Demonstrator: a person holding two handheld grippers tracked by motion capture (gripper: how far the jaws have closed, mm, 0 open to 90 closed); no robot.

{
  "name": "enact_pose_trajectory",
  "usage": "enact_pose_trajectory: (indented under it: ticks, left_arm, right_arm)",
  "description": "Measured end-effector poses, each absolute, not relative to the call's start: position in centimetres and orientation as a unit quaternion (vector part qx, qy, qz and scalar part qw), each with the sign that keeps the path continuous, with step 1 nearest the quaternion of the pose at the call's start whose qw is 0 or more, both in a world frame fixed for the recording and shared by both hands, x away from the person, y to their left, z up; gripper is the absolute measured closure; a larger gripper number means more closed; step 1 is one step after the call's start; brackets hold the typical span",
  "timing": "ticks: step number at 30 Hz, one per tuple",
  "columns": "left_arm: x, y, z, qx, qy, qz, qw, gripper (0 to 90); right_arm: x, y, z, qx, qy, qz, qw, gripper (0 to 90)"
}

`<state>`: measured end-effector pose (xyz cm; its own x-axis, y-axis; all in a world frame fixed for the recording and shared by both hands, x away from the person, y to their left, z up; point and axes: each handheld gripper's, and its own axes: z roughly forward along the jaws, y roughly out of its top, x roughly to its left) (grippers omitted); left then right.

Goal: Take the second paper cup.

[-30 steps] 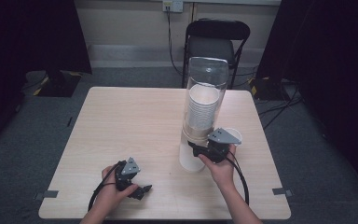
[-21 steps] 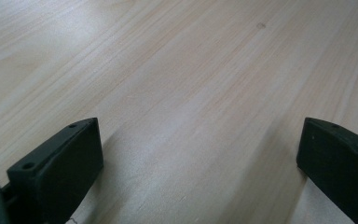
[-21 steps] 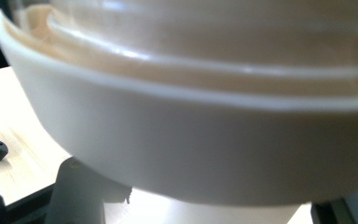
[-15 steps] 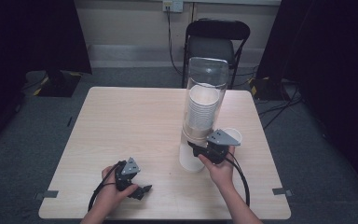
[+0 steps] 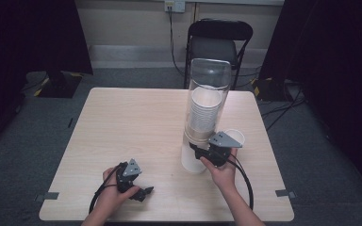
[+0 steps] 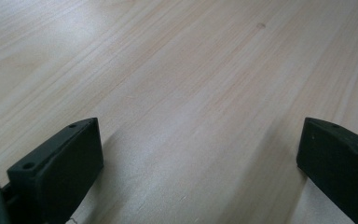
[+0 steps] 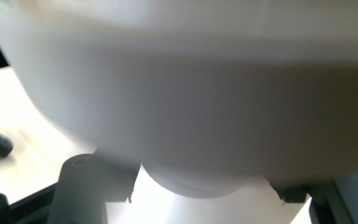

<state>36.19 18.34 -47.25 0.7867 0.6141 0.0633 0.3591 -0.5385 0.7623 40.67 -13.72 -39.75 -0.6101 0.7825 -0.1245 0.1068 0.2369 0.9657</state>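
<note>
Standing on pale wood table point(image 5: 122, 122): cup dispenser point(image 5: 206, 113); chair point(image 5: 219, 44) behind, possibly black.

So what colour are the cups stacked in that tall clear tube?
White. The cups show best in the high view, inside the clear tube.

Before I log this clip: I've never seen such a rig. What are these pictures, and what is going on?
No robot here: a person holds a two-jaw tool in each hand. The high view looks down on a wooden table. On it stands a clear cup dispenser stacked with white cups, and a loose white cup behind the right hand. The other two pictures come from cameras riding on the tools. The left tool rests low over bare wood, jaws wide apart. The right tool is at the lowest cup under the dispenser, its jaws on either side; whether it grips is unclear.
</note>
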Motion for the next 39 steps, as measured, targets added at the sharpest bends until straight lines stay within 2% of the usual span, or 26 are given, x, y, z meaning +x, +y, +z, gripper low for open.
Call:
enact_pose_trajectory:
  ticks: [2,7,9,13,26,39]
  left_arm:
    - [36.2,18.4,-47.2,0.862,0.282,0.164,0.389,0.0]
    - [36.2,18.4,-47.2,0.862,0.282,0.163,0.387,0.0]
    - [36.3,18.4,-47.1,0.865,0.28,0.165,0.382,0.0]
    - [36.3,18.4,-47.1,0.865,0.28,0.164,0.382,0.0]
    - [36.3,18.4,-47.1,0.865,0.28,0.165,0.382,0.0]
    - [36.3,18.4,-47.1,0.865,0.28,0.165,0.382,0.0]
  right_arm:
    - [40.8,-13.6,-40.6,0.316,0.733,0.517,0.309,37.1]
    - [41.6,-14.8,-45.4,0.346,0.774,0.455,0.274,37.1]
    - [41.4,-14.7,-45.1,0.338,0.764,0.479,0.269,37.0]
    - [41.6,-14.6,-44.8,0.338,0.773,0.473,0.253,36.8]
    - [40.9,-16.1,-44.9,0.334,0.804,0.429,0.241,36.3]
    - [39.1,-20.6,-45.6,0.35,0.811,0.408,0.229,35.9]
